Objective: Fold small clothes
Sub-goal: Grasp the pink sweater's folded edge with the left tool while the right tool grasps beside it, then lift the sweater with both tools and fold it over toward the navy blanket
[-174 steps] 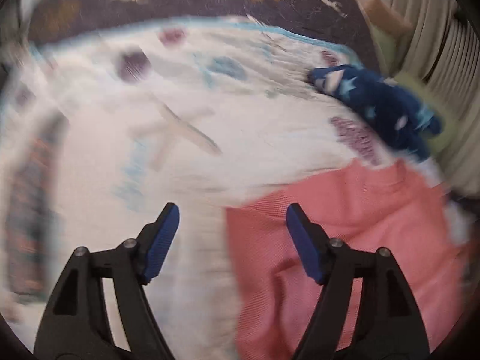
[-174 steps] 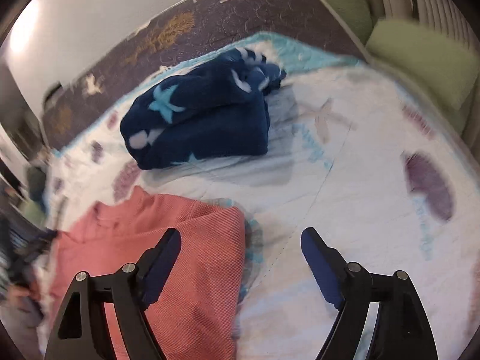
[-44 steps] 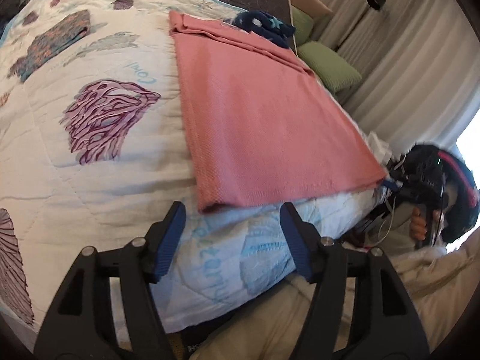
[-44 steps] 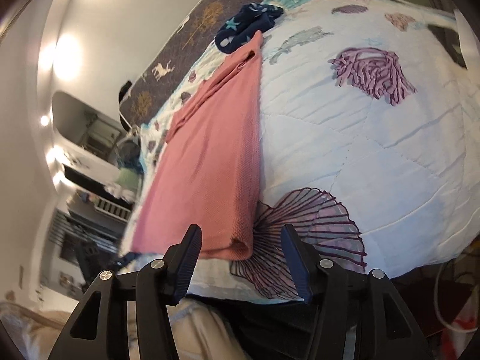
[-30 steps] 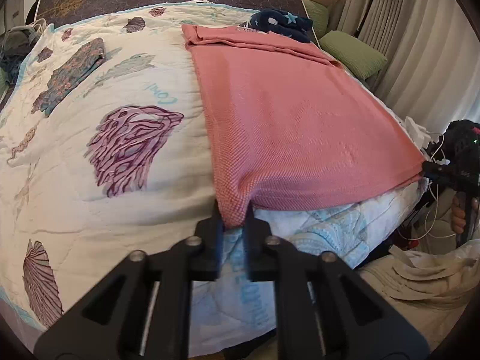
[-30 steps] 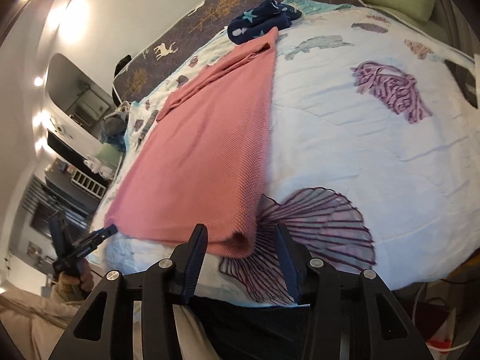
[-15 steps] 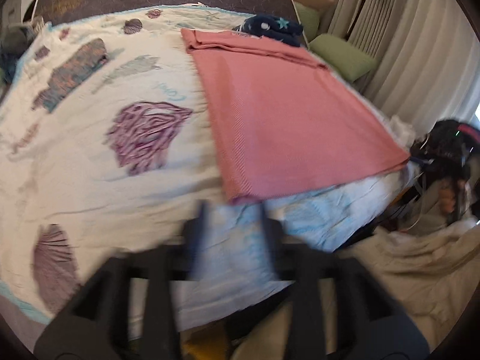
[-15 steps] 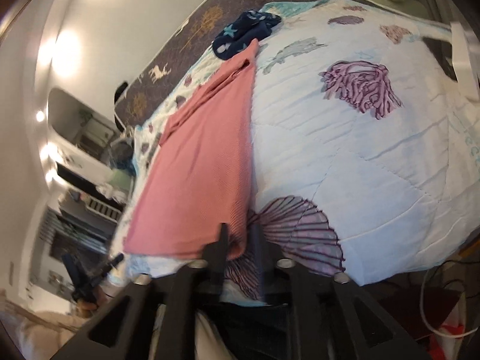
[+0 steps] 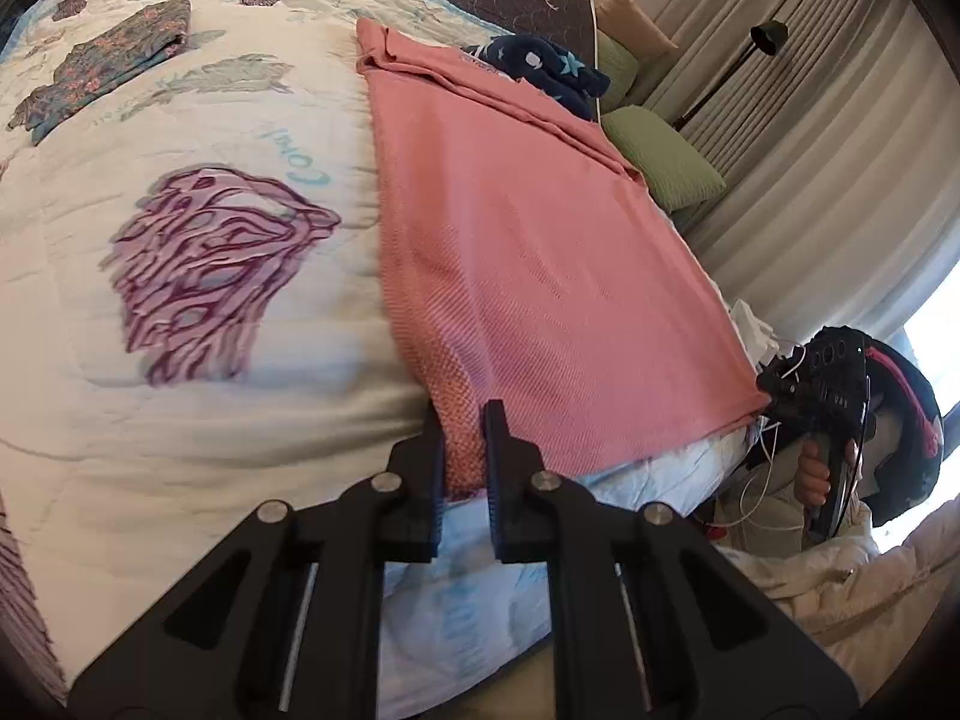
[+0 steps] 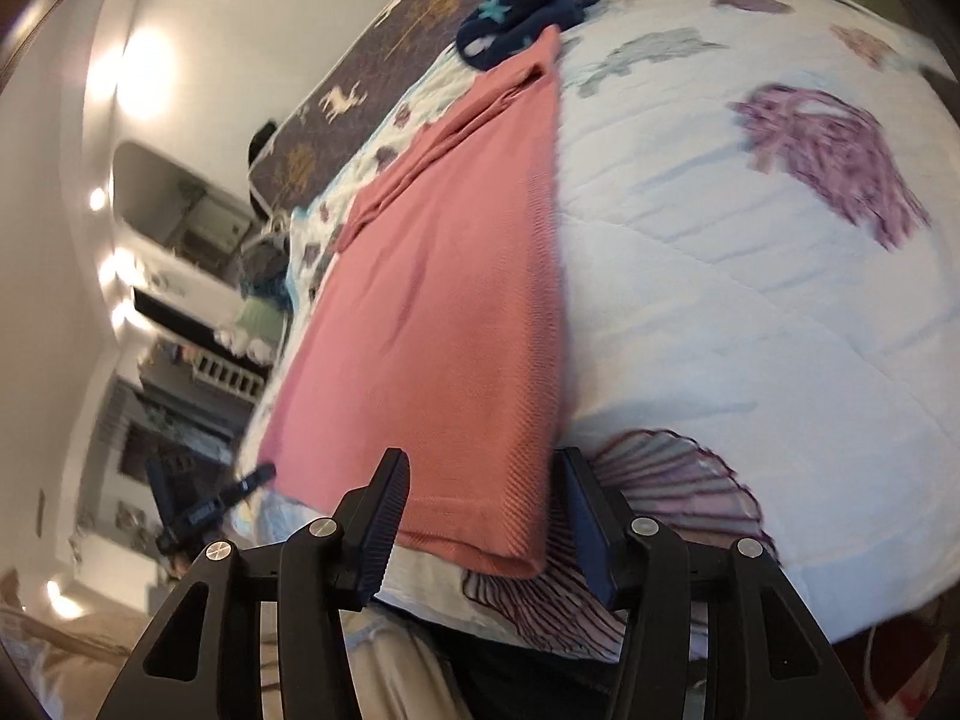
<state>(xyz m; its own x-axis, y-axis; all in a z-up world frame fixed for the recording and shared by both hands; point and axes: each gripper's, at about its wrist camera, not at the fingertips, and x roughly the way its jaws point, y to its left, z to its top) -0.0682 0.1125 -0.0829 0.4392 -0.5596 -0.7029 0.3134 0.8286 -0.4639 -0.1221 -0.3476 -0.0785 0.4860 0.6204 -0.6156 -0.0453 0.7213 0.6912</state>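
A pink knit garment (image 9: pixel 540 252) lies flat along the bed, its hem at the near edge. My left gripper (image 9: pixel 462 414) is closing, and its pads pinch the near left corner of the hem. In the right wrist view the same pink garment (image 10: pixel 444 300) runs away from me. My right gripper (image 10: pixel 486 480) straddles the near right corner; its jaws are opening and the pads stand clear of the cloth. The right gripper's tool (image 9: pixel 816 384) shows at the far hem corner in the left wrist view, held by a hand (image 9: pixel 810 471).
The white quilt (image 9: pixel 180 360) with purple coral prints covers the bed. A navy star-print garment (image 9: pixel 540 69) lies beyond the pink one near the headboard. A folded floral cloth (image 9: pixel 102 66) sits far left. Green pillows (image 9: pixel 660 162), a floor lamp and curtains stand at the right.
My left jaws let go of the corner, then closed on it again. My right jaws were shut on their corner half a second ago and now stand apart.
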